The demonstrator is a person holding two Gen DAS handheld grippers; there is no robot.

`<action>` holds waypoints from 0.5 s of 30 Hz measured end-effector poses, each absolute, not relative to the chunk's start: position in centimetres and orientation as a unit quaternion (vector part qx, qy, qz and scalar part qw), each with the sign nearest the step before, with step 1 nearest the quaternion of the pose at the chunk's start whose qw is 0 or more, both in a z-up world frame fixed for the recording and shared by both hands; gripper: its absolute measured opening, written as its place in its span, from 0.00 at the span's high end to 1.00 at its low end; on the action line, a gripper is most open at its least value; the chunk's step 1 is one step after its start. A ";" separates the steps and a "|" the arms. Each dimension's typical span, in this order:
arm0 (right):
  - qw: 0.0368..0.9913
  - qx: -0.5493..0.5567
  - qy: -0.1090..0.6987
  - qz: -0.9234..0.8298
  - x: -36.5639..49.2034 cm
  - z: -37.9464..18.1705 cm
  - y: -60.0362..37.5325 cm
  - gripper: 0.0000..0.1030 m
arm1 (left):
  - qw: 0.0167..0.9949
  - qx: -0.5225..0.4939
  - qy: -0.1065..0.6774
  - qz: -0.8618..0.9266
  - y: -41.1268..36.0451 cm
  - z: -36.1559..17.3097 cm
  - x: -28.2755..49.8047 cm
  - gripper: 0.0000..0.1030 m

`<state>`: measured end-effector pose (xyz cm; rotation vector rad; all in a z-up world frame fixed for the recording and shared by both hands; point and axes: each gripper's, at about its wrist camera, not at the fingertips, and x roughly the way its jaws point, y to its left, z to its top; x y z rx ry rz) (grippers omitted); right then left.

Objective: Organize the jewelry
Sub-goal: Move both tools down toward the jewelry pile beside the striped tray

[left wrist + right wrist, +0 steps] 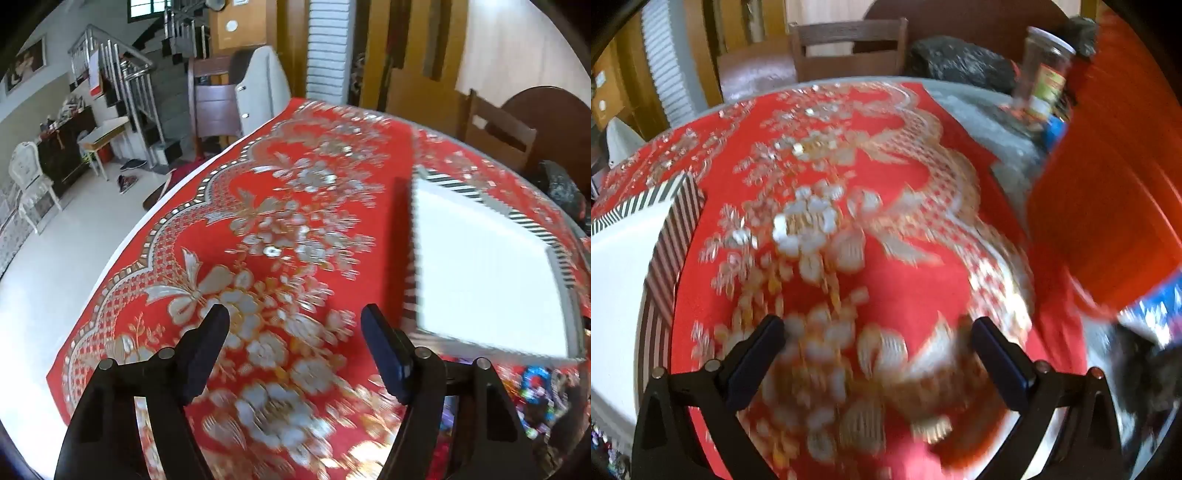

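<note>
A white box with black-and-white striped sides [487,266] stands on a red floral tablecloth [288,206], to the right of my left gripper [295,325], which is open and empty above the cloth. Colourful beaded jewelry [535,384] lies blurred at the lower right of the left wrist view, beside the box. In the right wrist view the same box [628,266] is at the left edge. My right gripper [877,332] is open and empty above the cloth [894,177]. A few beads [602,446] show at the bottom left corner.
An orange-red container [1108,206] stands at the right, with a clear jar [1045,74] and a dark bundle [960,62] behind it. Wooden chairs [849,48] stand at the table's far side. The table edge [147,229] drops to the floor on the left.
</note>
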<state>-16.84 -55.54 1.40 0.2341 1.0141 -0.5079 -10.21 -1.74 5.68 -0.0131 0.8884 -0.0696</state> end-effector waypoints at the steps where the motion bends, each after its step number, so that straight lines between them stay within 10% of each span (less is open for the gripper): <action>1: 0.841 0.102 0.477 -0.235 -17.7 2.1 -54.9 0.03 | 0.904 -0.004 0.425 -0.041 -2.2 6.3 -11.0 0.32; 15: 0.901 0.084 0.407 -0.125 -25.9 9.7 -42.0 0.03 | 0.909 0.045 0.397 -0.120 -7.5 8.7 -18.4 0.32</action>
